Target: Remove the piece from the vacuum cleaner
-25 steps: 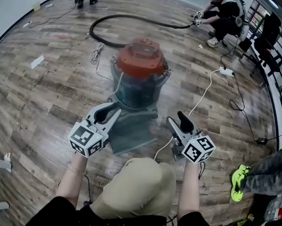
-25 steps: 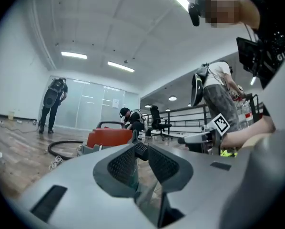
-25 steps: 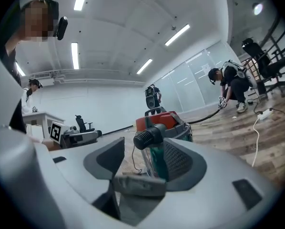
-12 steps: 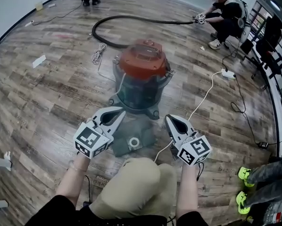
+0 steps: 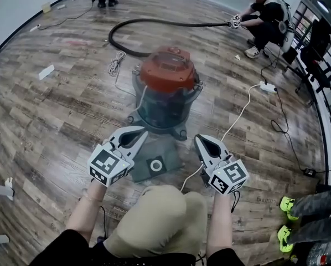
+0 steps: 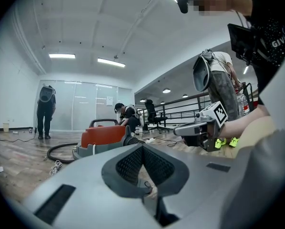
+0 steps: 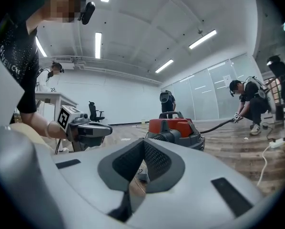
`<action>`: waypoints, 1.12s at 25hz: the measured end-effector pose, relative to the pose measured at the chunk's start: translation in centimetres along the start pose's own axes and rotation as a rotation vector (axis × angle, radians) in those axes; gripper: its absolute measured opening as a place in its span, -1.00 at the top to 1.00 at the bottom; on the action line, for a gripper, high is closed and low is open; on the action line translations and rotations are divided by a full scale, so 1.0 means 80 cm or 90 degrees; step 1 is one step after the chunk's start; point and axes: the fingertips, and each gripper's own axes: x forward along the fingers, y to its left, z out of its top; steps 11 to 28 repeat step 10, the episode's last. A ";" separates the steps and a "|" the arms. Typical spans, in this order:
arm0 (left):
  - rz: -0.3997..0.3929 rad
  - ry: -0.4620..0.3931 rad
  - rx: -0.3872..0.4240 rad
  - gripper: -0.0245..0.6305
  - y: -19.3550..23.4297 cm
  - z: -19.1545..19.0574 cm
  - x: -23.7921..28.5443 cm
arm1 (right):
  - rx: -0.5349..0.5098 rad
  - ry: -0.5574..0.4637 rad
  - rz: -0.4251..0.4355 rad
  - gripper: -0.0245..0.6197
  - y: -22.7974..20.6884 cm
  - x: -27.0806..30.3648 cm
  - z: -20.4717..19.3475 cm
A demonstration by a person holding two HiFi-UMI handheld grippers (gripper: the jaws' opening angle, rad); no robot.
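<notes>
The vacuum cleaner (image 5: 167,90), a grey tub with a red lid, stands on the wood floor ahead of me. A flat grey filter bag (image 5: 154,160) with a round white collar lies on the floor just in front of its base, between my two grippers. My left gripper (image 5: 139,132) hovers over the bag's left edge, shut with nothing in it. My right gripper (image 5: 200,140) hangs to the right of the bag, also shut and empty. The left gripper view shows the vacuum (image 6: 104,136) and the other gripper (image 6: 199,130) beyond its closed jaws.
A black hose (image 5: 154,24) curves from behind the vacuum to a crouching person (image 5: 262,15) at the far right. A white cord (image 5: 237,112) runs to a power strip (image 5: 267,86). Another person's neon shoes (image 5: 287,226) stand at my right. Chairs line the right railing.
The grey bag, draped against the vacuum's front a second ago, now lies flat on the floor. Both grippers have closed and drawn back slightly towards me.
</notes>
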 end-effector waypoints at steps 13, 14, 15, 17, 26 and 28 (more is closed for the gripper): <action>0.012 0.009 0.002 0.90 0.006 -0.007 -0.017 | -0.001 -0.006 0.015 0.90 0.010 0.006 0.002; 0.012 0.009 0.002 0.90 0.006 -0.007 -0.017 | -0.001 -0.006 0.015 0.90 0.010 0.006 0.002; 0.012 0.009 0.002 0.90 0.006 -0.007 -0.017 | -0.001 -0.006 0.015 0.90 0.010 0.006 0.002; 0.012 0.009 0.002 0.90 0.006 -0.007 -0.017 | -0.001 -0.006 0.015 0.90 0.010 0.006 0.002; 0.012 0.009 0.002 0.90 0.006 -0.007 -0.017 | -0.001 -0.006 0.015 0.90 0.010 0.006 0.002; 0.012 0.009 0.002 0.90 0.006 -0.007 -0.017 | -0.001 -0.006 0.015 0.90 0.010 0.006 0.002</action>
